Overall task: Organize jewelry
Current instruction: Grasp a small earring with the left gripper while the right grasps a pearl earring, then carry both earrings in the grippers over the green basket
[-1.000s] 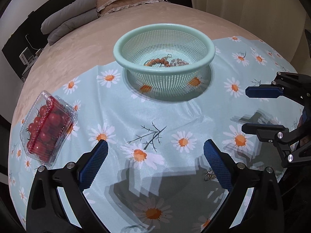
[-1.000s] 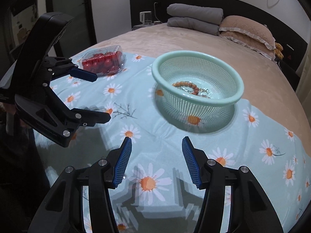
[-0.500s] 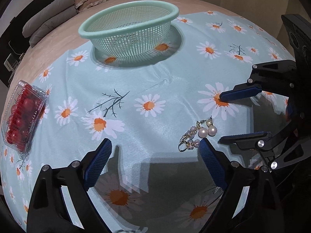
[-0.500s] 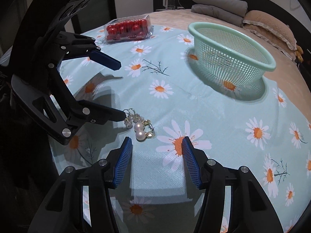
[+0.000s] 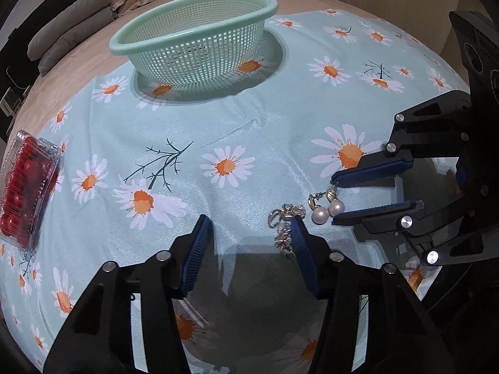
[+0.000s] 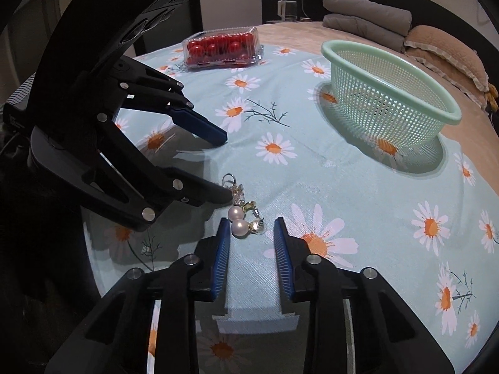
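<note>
Two pearl earrings [image 5: 327, 212] [image 6: 239, 227] and a crystal earring pair [image 5: 285, 218] [image 6: 234, 188] lie close together on the daisy cloth. My right gripper [image 6: 252, 222] [image 5: 335, 198] is low over the pearls; its jaws are closing with one pearl earring between the tips, and a gap still shows on the right side. My left gripper [image 5: 249, 221] [image 6: 226, 168] is closing too. The crystal earrings lie just inside its right finger, partly hidden by it, and are not pinched. A mint mesh basket [image 5: 187, 32] [image 6: 389, 71] stands farther back; its inside is hidden.
A clear box of cherry tomatoes [image 5: 25, 187] [image 6: 221, 45] sits at the cloth's far side from the earrings. Grey and tan pillows [image 6: 368, 15] lie at the head of the bed. The two grippers' fingertips almost meet over the jewelry.
Both grippers came down to the cloth, bringing the earrings into view. Since then both pairs of jaws have narrowed, the right pair around a pearl earring and the left beside the crystal ones.
</note>
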Tool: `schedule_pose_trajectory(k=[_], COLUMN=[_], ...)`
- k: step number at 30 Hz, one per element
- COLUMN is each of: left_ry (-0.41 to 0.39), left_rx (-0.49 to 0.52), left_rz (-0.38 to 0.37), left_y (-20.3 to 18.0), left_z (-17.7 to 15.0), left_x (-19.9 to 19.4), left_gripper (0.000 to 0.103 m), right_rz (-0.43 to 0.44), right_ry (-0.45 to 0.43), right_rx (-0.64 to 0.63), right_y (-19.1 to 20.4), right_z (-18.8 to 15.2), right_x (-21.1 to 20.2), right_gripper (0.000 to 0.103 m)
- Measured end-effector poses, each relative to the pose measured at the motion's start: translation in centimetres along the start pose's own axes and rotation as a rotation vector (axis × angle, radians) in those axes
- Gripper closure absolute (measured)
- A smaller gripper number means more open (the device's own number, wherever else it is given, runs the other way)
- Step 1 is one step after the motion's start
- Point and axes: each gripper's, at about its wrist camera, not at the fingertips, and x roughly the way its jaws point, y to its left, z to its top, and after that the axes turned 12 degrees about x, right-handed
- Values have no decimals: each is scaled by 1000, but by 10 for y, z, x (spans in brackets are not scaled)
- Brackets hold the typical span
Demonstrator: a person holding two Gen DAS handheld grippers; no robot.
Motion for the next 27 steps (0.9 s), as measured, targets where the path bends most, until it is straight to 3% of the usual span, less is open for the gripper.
schedule_pose_trajectory(k=[1,2,3,14,27], left_ry=[1,1,2,8,-49], left_rx=[1,-1,-3,-6,-106], left_rz=[-5,-21,-40,-41,-17], left_y=[0,0,-1,-3,37], left_z=[0,0,-1,-6,-11], left_x=[0,-1,0,-5,-34], left_gripper=[69,86,93,93,93], right_rz=[7,12,8,10,-51], right_ry=[6,11,13,10,-35], right_rx=[-1,-6,-12,-2,30], right_y=[0,1,2,-4,-37], right_z=[0,0,-1,-2,3], right_x=[1,1,1,-10,-56], right_gripper=[89,93,93,93,93])
